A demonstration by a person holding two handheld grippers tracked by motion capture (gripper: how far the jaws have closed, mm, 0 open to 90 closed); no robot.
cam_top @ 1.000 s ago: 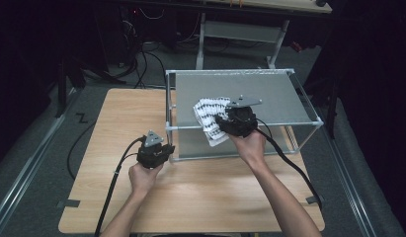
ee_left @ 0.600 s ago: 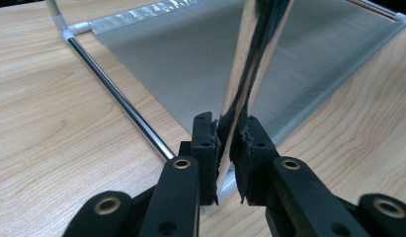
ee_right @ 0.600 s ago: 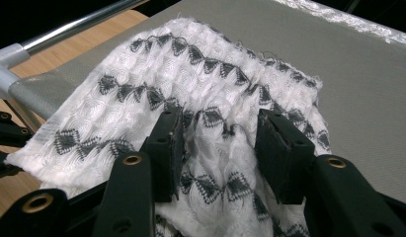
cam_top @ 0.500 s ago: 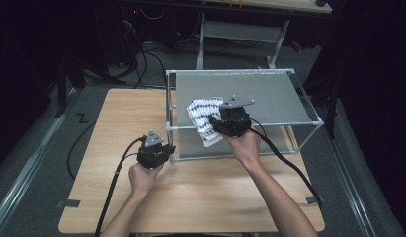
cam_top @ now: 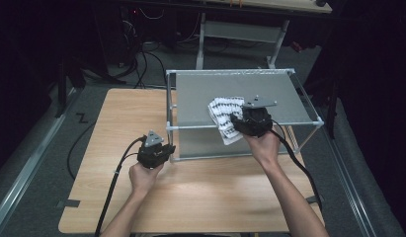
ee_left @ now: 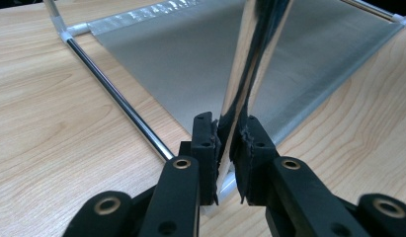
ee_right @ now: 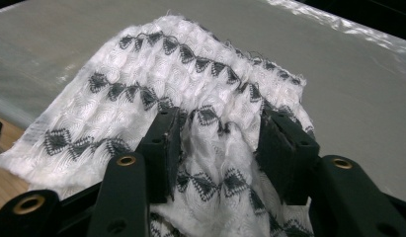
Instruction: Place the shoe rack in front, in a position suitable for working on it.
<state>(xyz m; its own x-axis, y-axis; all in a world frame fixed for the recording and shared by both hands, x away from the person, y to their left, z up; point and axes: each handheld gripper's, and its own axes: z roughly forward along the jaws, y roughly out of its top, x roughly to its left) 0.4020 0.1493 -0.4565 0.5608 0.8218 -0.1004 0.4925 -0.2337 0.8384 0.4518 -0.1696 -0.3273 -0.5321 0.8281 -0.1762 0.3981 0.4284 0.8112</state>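
A white cloth [cam_top: 221,111] with rows of black marks lies on the grey top of a metal rack [cam_top: 240,126], one end hanging over the front rail. My right gripper [cam_top: 236,119] sits over it. In the right gripper view its jaws [ee_right: 218,133] stand wide apart, open, with the bunched cloth [ee_right: 190,74] rising between them. My left gripper [cam_top: 167,148] is at the rack's front left corner. In the left gripper view it [ee_left: 229,143] is shut on the rack's chrome leg [ee_left: 255,54].
The rack stands on a wooden table [cam_top: 126,113], on its right half. The rack's lower grey sheet [ee_left: 190,59] and a bottom rail [ee_left: 116,98] lie ahead of the left gripper. Cables trail from both grippers toward the table's near edge. Dark floor surrounds the table.
My right hand slid a little left, then right along the rack's front rail, and the cloth shifted right with it. The left gripper stayed on the leg.
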